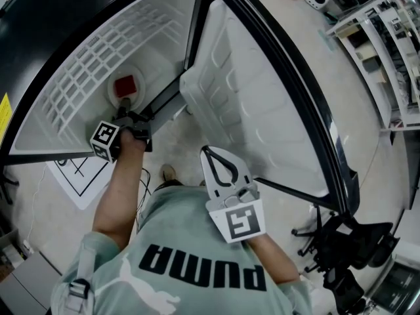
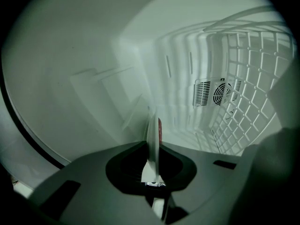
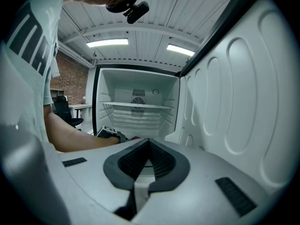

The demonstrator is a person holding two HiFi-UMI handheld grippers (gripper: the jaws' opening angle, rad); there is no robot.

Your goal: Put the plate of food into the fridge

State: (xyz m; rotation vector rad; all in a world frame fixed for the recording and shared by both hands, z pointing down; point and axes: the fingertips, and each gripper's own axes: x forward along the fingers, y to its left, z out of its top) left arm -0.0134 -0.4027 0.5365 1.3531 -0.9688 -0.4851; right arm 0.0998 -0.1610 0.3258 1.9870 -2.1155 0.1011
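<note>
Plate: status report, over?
Left claw shut on plate rim, plate inside fridge. Right claw shut, empty. Door open, nothing blocking.

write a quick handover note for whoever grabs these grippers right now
Left gripper: shut on the rim of the plate, reaching into the fridge.
Right gripper: shut, empty, held outside by the open door.
Plate with red food is inside the fridge, beside the wire shelf; whether it rests on anything cannot be told.
Done: door open, plate brought inside.
Left: set it down, release, withdraw, likely close the door.
</note>
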